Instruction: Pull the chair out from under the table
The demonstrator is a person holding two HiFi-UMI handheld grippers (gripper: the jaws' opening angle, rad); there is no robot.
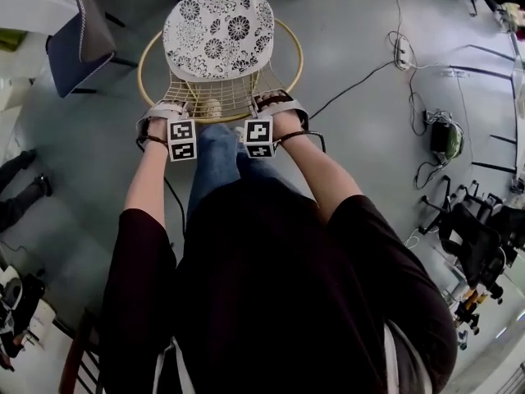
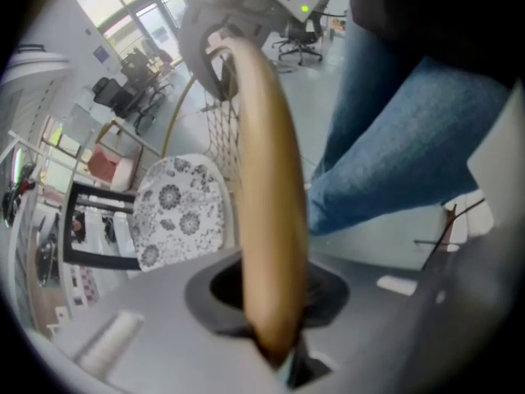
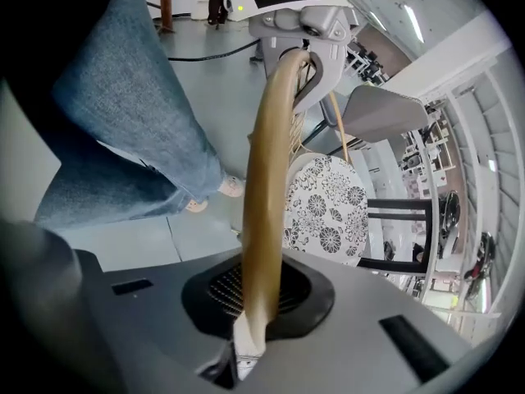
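Black-shirted person [image 1: 271, 286] stands over a round chair of golden wire mesh [image 1: 225, 97] on the grey floor [image 1: 361, 31], just ahead of their legs. Its white seat cushion with black flowers [image 1: 217, 31] lies beyond. Left gripper [image 1: 168, 112] and right gripper [image 1: 275, 103] each clamp the tan hoop-shaped back rim [image 3: 267, 179].

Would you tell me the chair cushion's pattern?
The cushion is white with dark flowers, clearest in the head view.

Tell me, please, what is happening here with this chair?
A person stands behind the chair with a gripper in each hand. The left gripper and the right gripper both have their jaws shut on the golden rim of its backrest. Its floral seat is fully in view.
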